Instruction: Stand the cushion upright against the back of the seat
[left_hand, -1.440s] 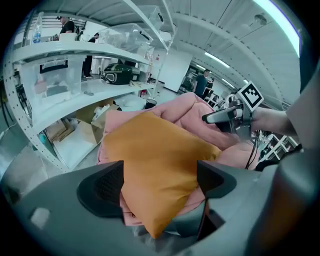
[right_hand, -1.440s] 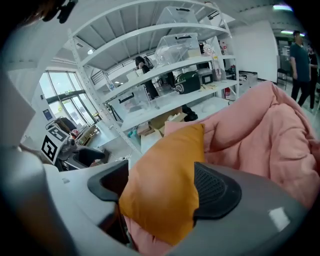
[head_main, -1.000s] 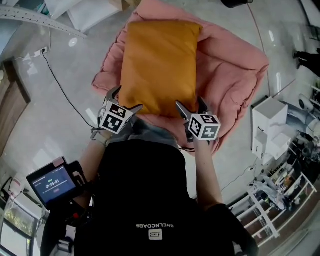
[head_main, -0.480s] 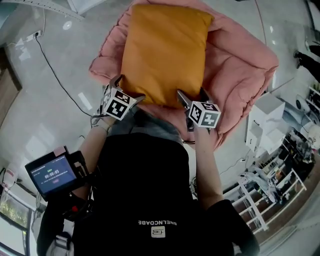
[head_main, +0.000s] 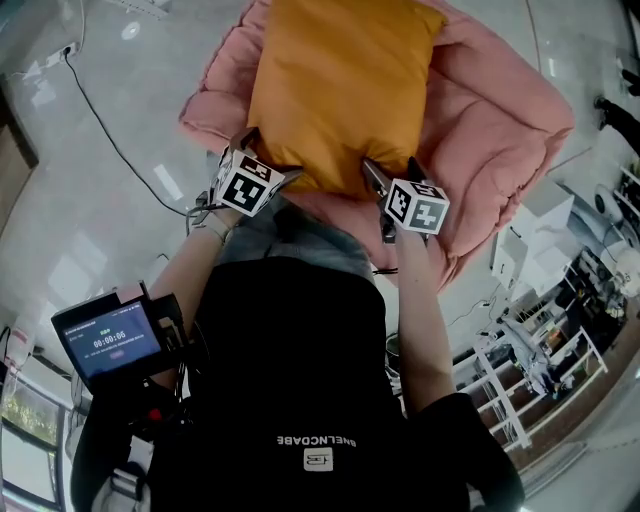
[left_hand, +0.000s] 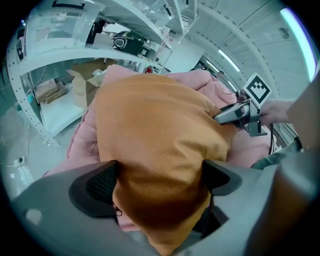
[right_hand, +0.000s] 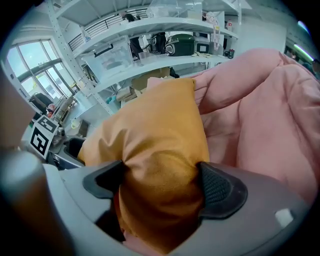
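- My left claw (head_main: 268, 155) and my right claw (head_main: 392, 172) are both spread wide. They have just been opening.
- A near corner of the orange cushion (head_main: 340, 85) sits between the jaws of each claw. The cloth touches the pads (right_hand: 220, 192), but I am not squeezing it yet, I think.
- The cushion lies flat on the pink puffy seat (head_main: 500, 110), in the upper middle of the head view. My claws are at its bottom edge, one at each corner.
- It looks soft and squashy. It bulges and wrinkles where it goes into my jaws. I think it is light and will flop if I lift only one side.
- It will not break. The cloth looks a bit rough, so it should not slip much.
- I think the two near corners are good places to grab. I should take a fat bunch of cloth and stuffing, not just the thin skin.
- The seat is soft too, with fat puffy sides. The cushion may sink or tip there, so it needs to lean well.
- The floor (head_main: 90, 200) is pale and shiny. A black cable (head_main: 110, 140) runs across it at the upper left.
- White shelves (right_hand: 150, 30) with boxes stand behind the seat in the right gripper view.
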